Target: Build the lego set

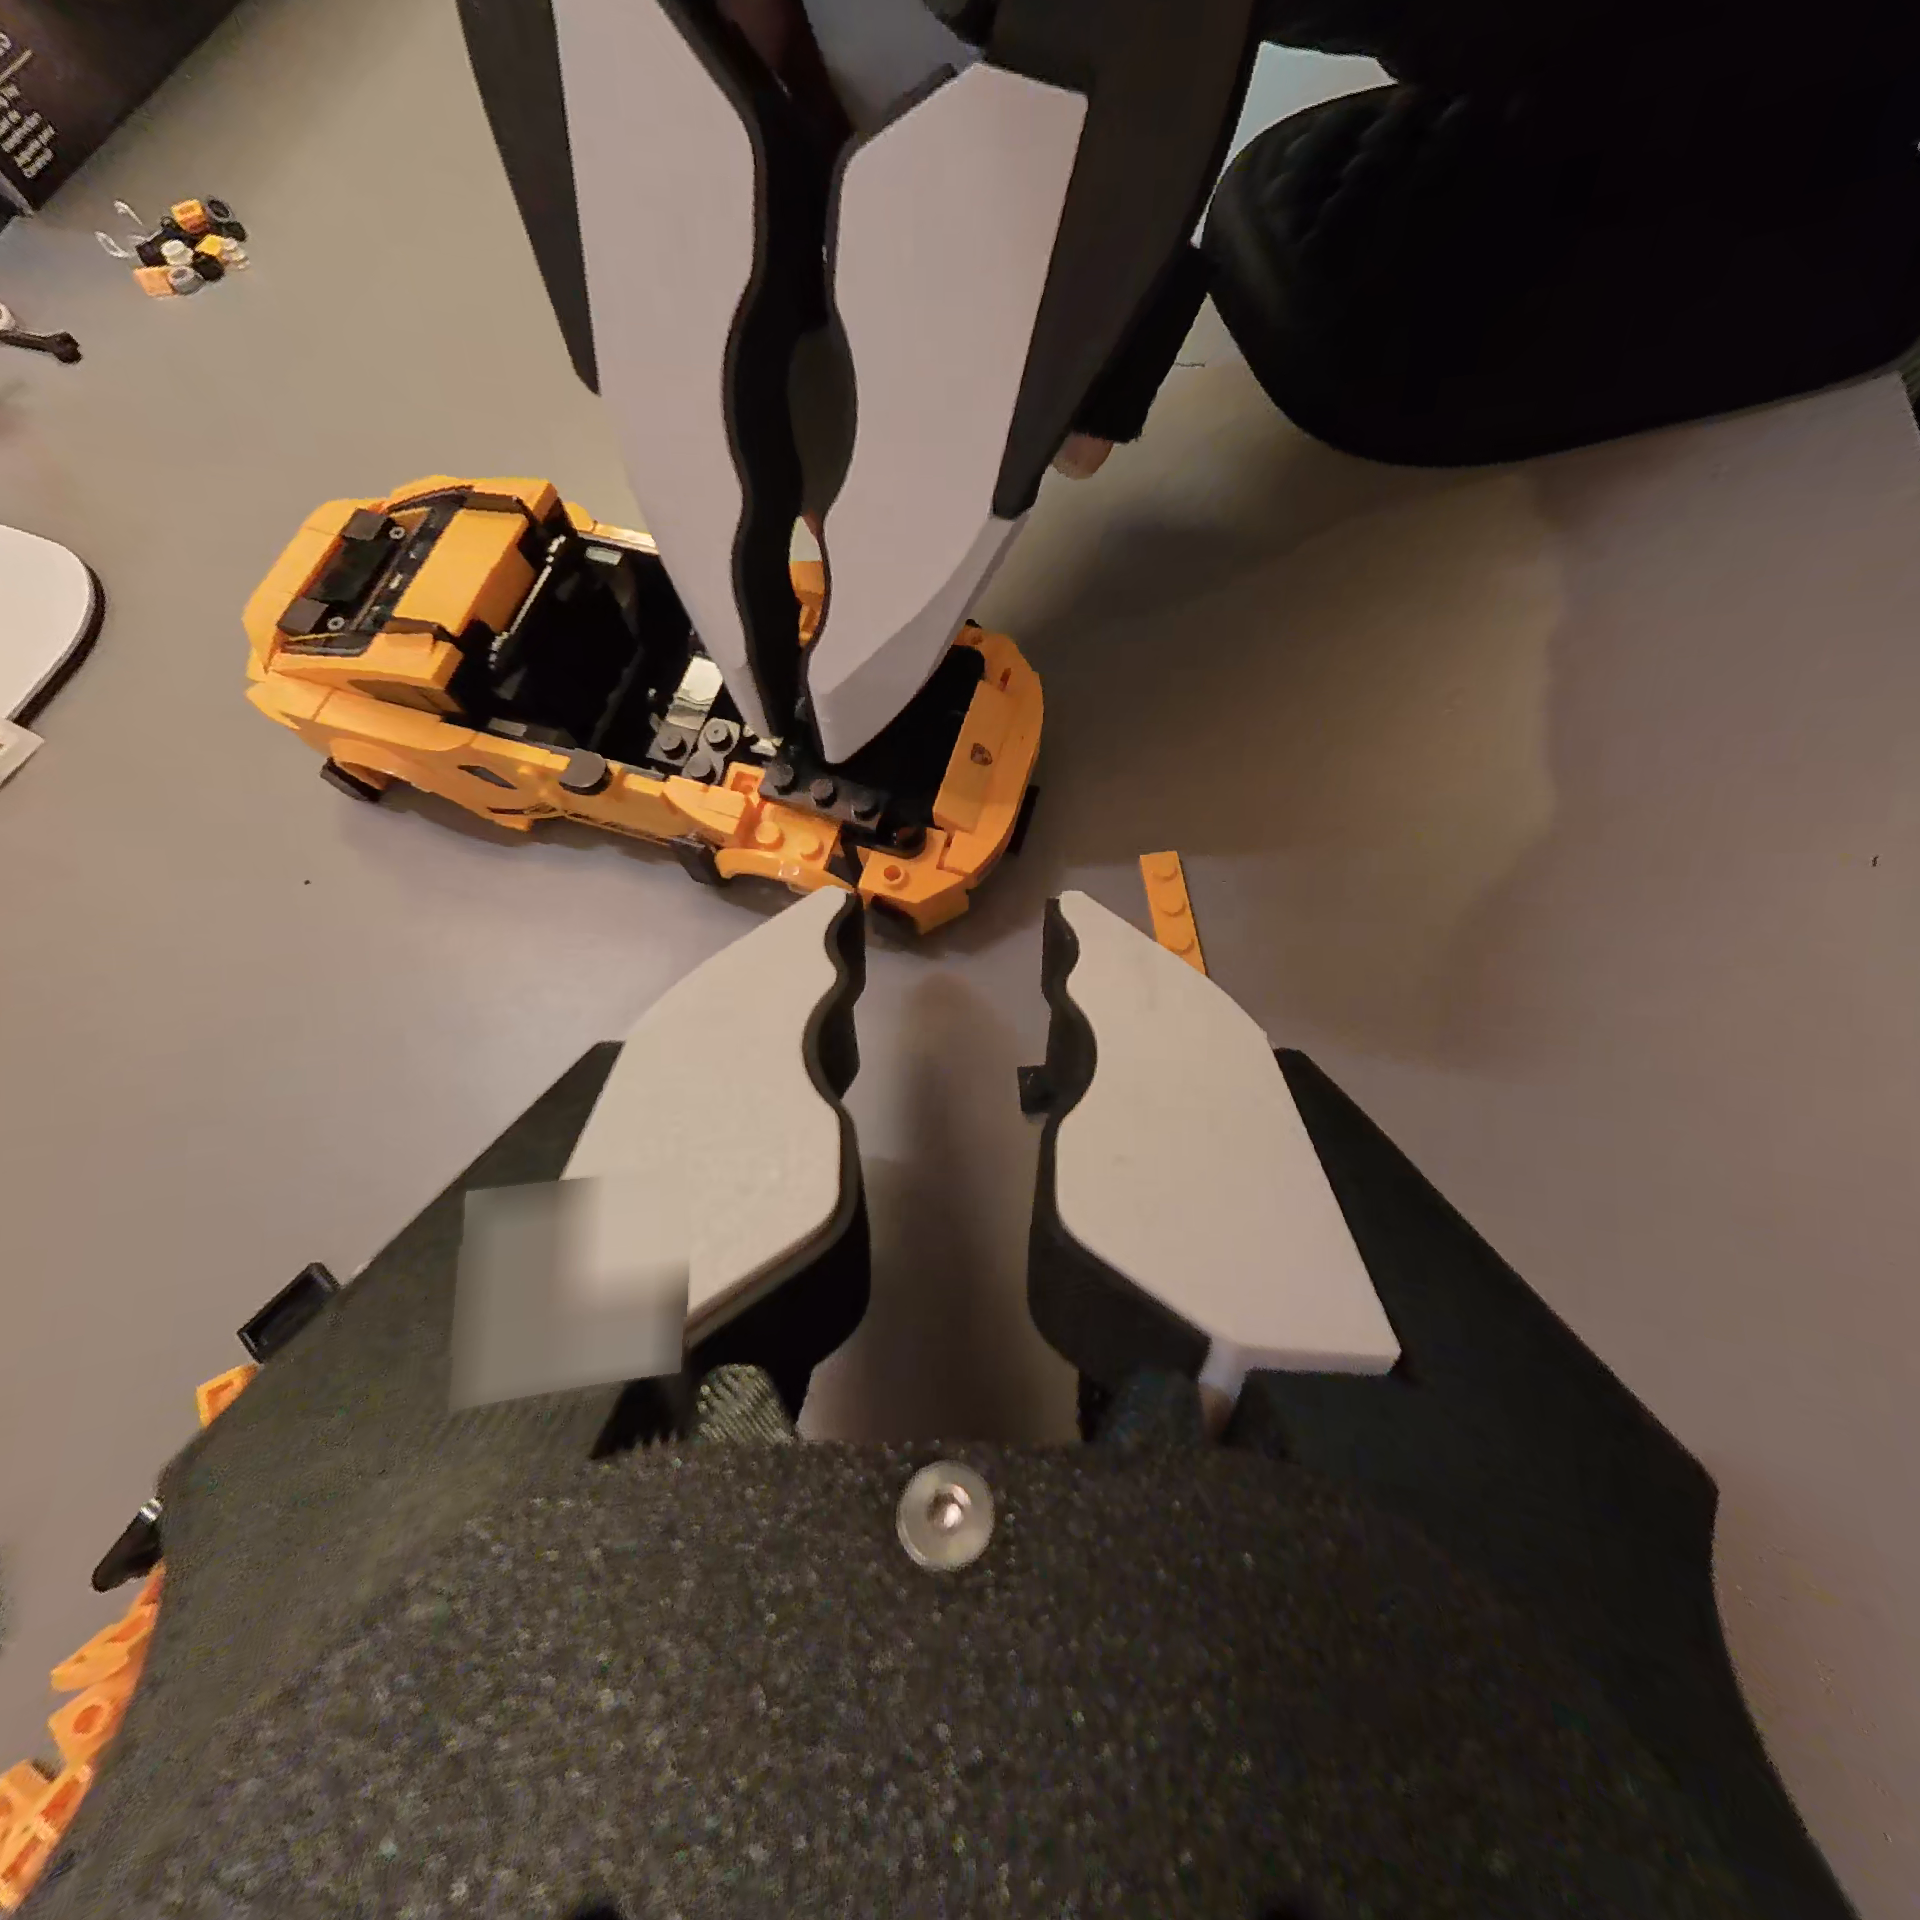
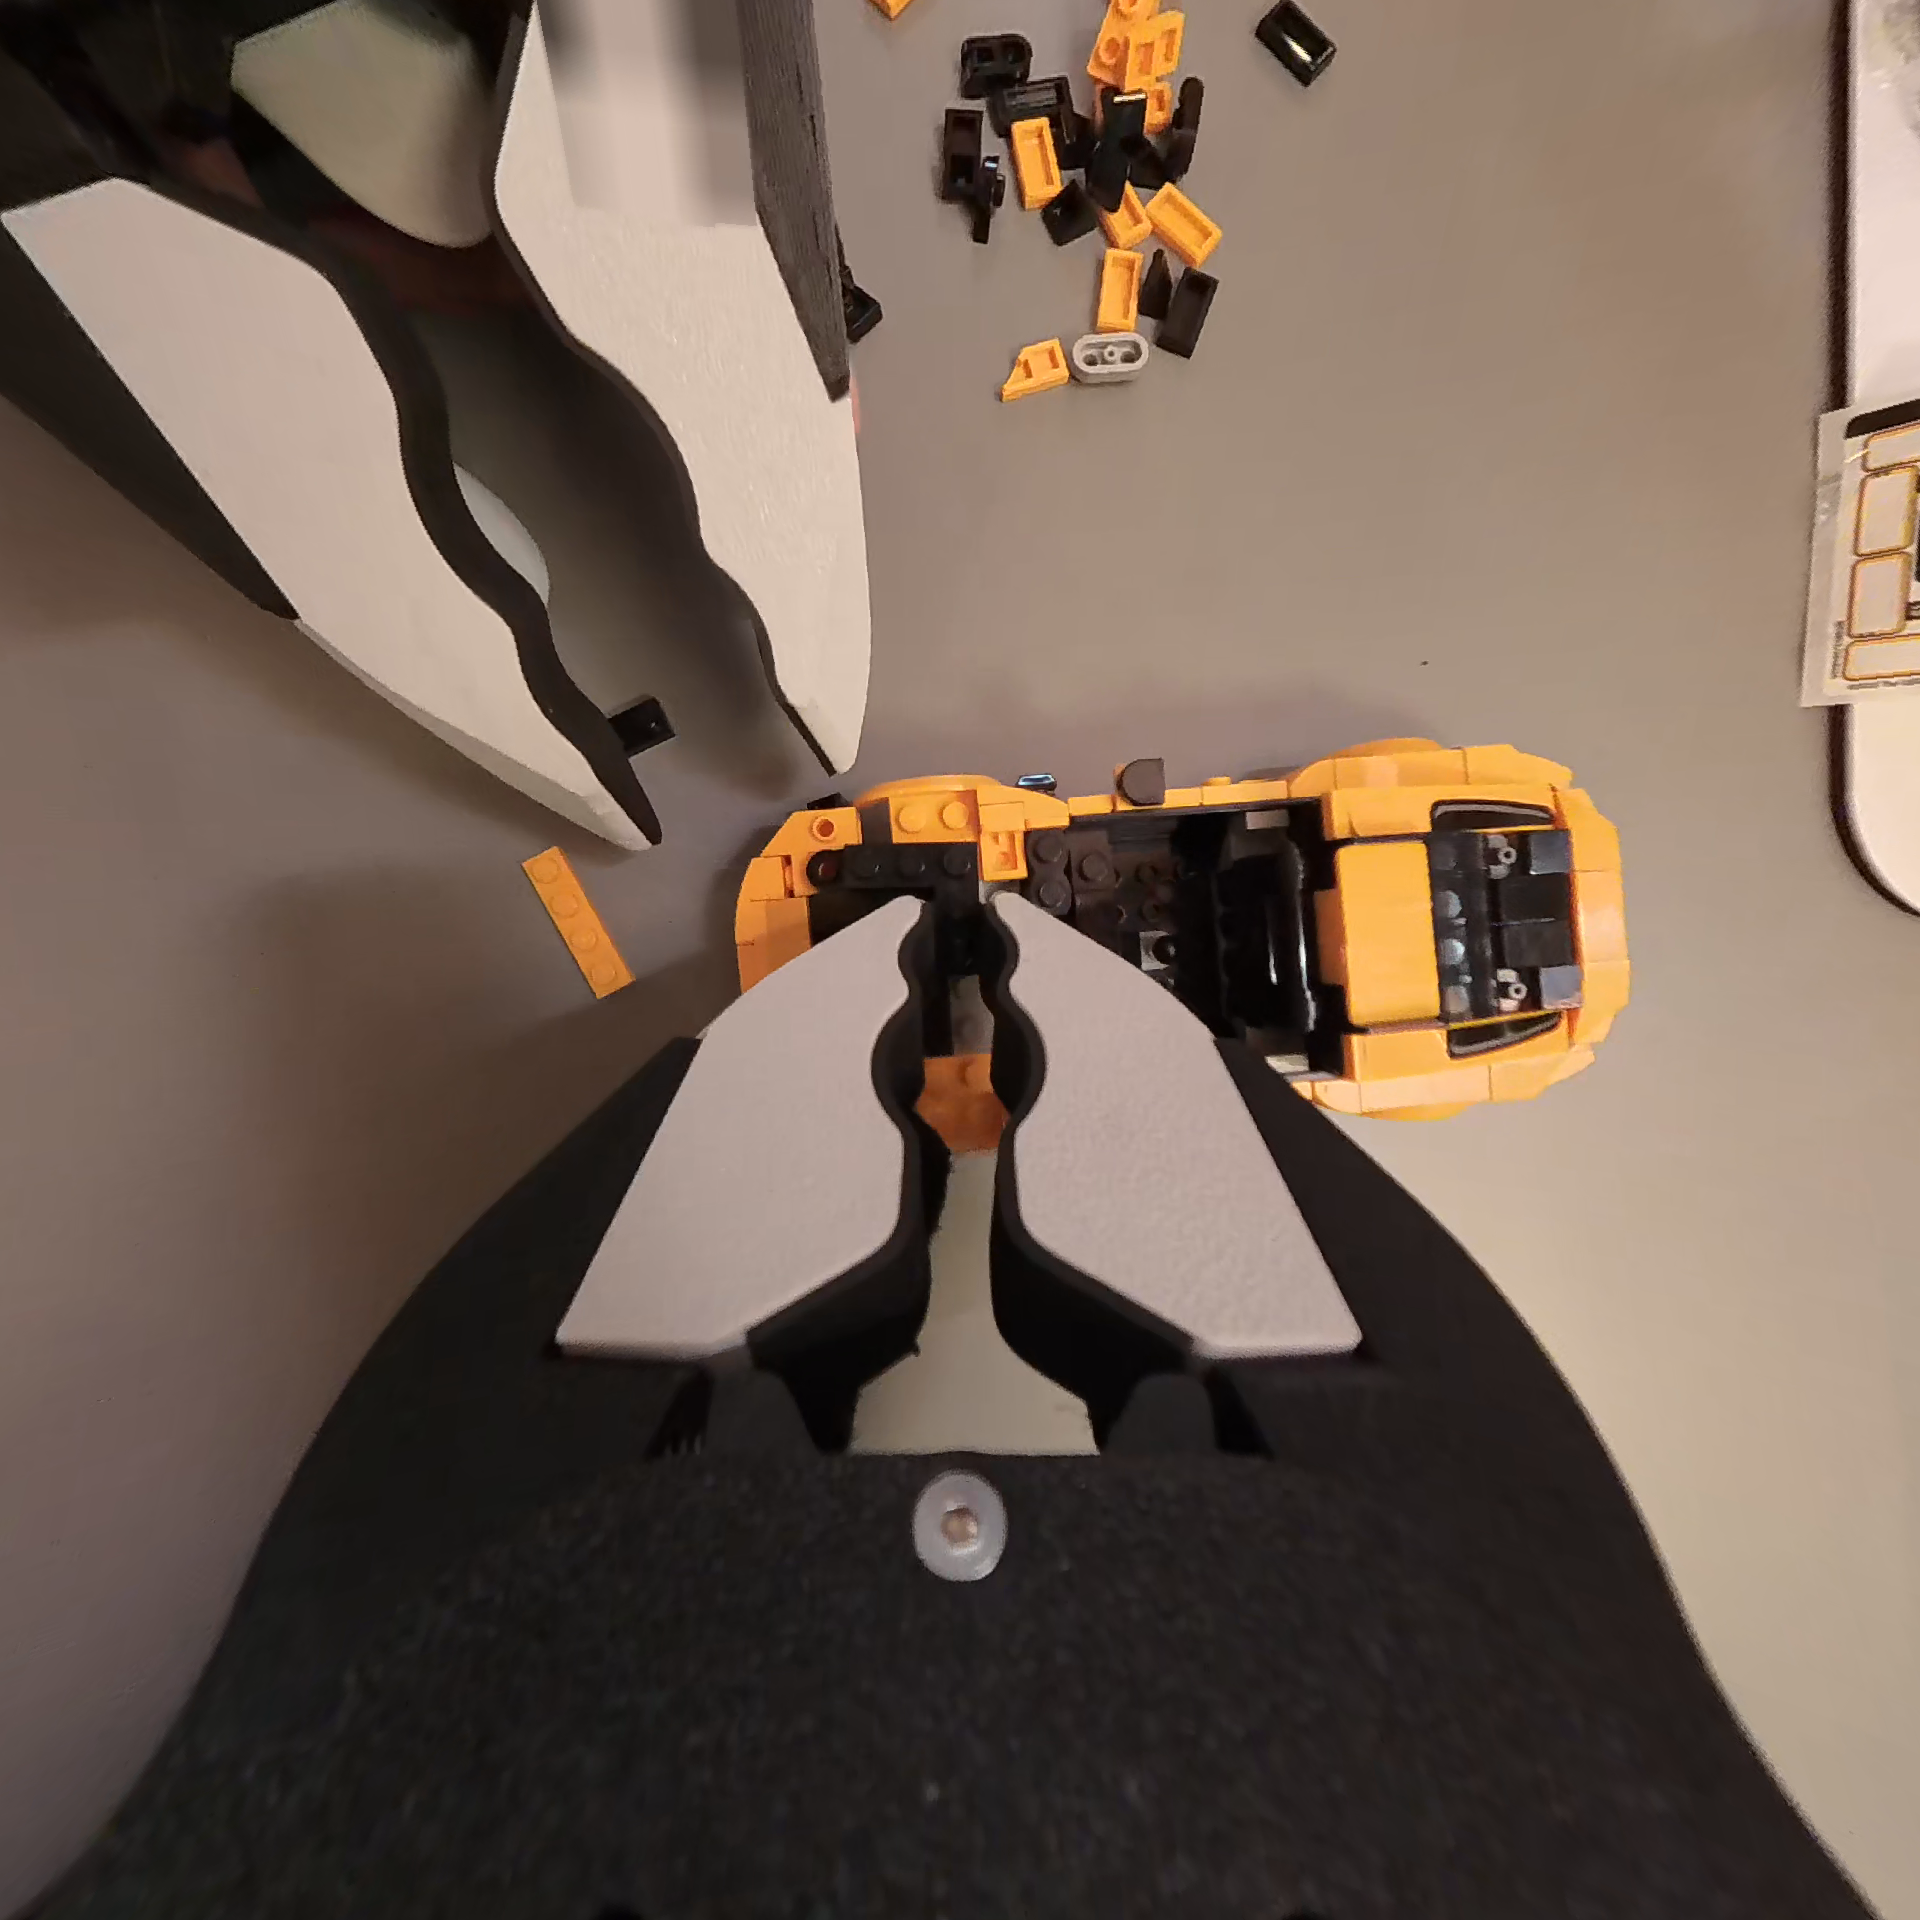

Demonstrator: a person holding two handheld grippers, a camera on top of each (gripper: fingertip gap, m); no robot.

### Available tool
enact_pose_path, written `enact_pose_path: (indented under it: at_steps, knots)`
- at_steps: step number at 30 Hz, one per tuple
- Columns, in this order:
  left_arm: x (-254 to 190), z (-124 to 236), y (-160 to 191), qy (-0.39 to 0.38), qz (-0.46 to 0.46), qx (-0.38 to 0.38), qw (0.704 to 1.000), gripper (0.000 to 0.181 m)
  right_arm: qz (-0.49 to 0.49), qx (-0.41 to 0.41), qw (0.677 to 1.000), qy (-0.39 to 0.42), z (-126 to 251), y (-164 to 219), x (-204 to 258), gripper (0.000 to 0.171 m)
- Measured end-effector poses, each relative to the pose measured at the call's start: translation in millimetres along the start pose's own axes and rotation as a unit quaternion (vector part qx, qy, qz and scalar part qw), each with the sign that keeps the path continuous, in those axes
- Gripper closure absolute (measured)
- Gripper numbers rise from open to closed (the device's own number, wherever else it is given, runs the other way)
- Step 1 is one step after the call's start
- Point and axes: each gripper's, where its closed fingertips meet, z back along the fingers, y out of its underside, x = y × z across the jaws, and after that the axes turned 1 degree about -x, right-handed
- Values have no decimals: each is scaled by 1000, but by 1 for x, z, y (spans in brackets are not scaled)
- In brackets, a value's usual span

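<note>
Both grippers look the same tbh: left gripper (image 1: 951, 914) and right gripper (image 2: 958, 904) each have two light grey fingers (image 1: 748, 1101) with wavy black rubbery inner edges, sitting on a grainy black printed body (image 2: 935, 1714). One silver screw (image 1: 945, 1527) sits dead centre behind the fingers. The person wears a black sleeve (image 1: 1132, 353), ribbed at the cuff.
</note>
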Motion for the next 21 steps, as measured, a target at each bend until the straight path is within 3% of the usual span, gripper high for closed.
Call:
enact_pose_path:
  at_steps: [21]
  knots:
    - [1, -2, 2, 2, 4, 1, 1000, 150, 4, 7, 1000, 2, -1, 1, -4, 164]
